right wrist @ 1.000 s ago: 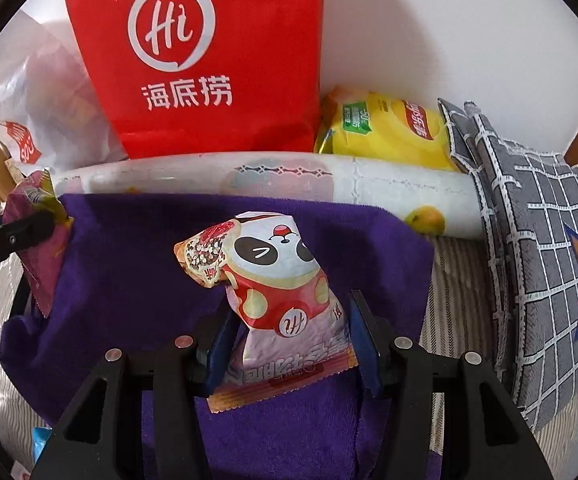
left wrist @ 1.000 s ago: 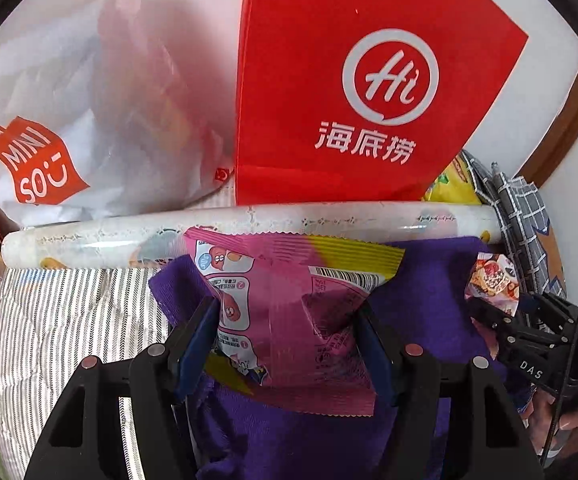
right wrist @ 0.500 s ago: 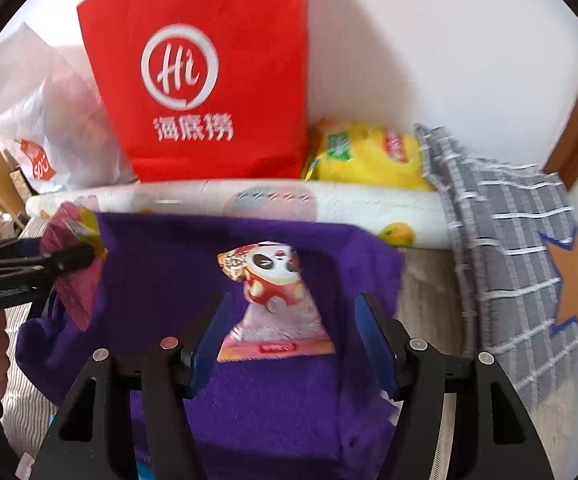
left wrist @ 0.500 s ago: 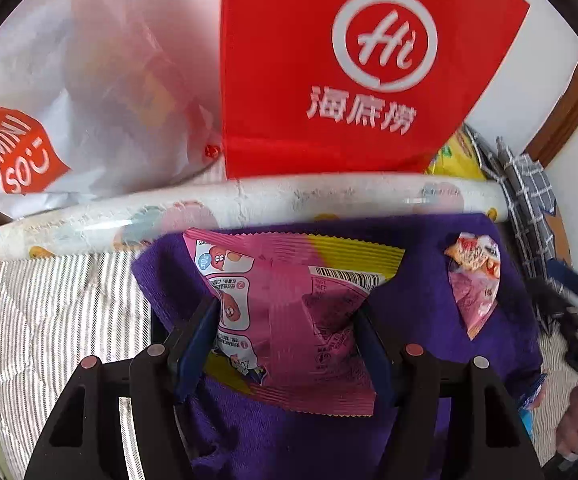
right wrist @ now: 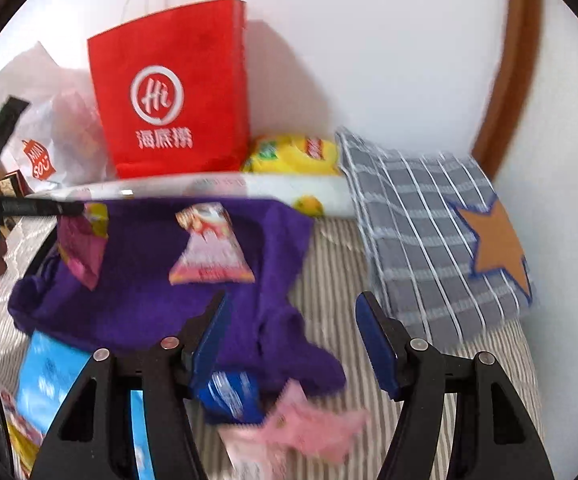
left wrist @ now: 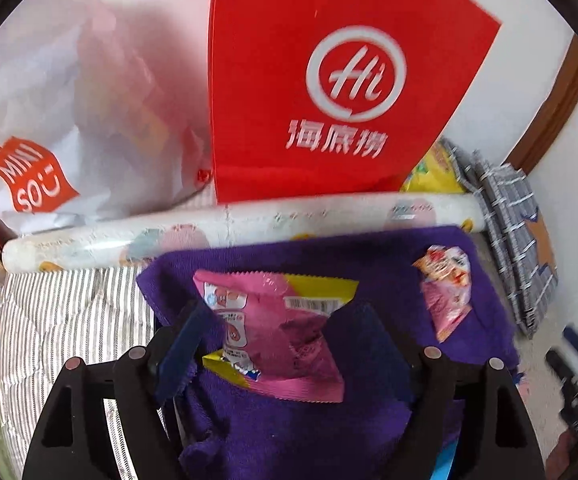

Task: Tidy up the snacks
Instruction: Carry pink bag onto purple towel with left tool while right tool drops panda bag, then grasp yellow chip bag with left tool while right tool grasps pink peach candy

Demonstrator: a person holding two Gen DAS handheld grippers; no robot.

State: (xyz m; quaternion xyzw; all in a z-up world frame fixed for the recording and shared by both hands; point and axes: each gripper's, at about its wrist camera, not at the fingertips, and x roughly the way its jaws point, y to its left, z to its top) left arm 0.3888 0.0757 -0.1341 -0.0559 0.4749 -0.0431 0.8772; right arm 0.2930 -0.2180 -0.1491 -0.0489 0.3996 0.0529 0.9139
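A pink-and-yellow snack pack [left wrist: 277, 332] lies on a purple cloth [left wrist: 289, 432] between the fingers of my left gripper [left wrist: 281, 312]. Its jaws are opening and the blue pads stand clear of the pack's sides. The same pack [right wrist: 83, 252] shows in the right wrist view, below the left gripper's black finger [right wrist: 29, 208]. A panda-print snack pack [right wrist: 209, 248] lies on the purple cloth [right wrist: 137, 288], well ahead of my right gripper [right wrist: 293, 300]. That gripper is open, with nothing between its fingers. The panda pack [left wrist: 447, 292] also shows at the right of the left wrist view.
A red paper bag [right wrist: 169, 108], a white shop bag [left wrist: 69, 120] and a printed roll [left wrist: 249, 220] line the wall. A yellow chips bag [right wrist: 293, 156] and a grey plaid cushion [right wrist: 429, 232] sit at the right. Blue packs [right wrist: 49, 380] and a pink pack [right wrist: 309, 428] lie near me.
My right gripper let go of the panda pack, left it on the purple cloth and drew back and to the right. My left gripper's jaws widened off the pink pack.
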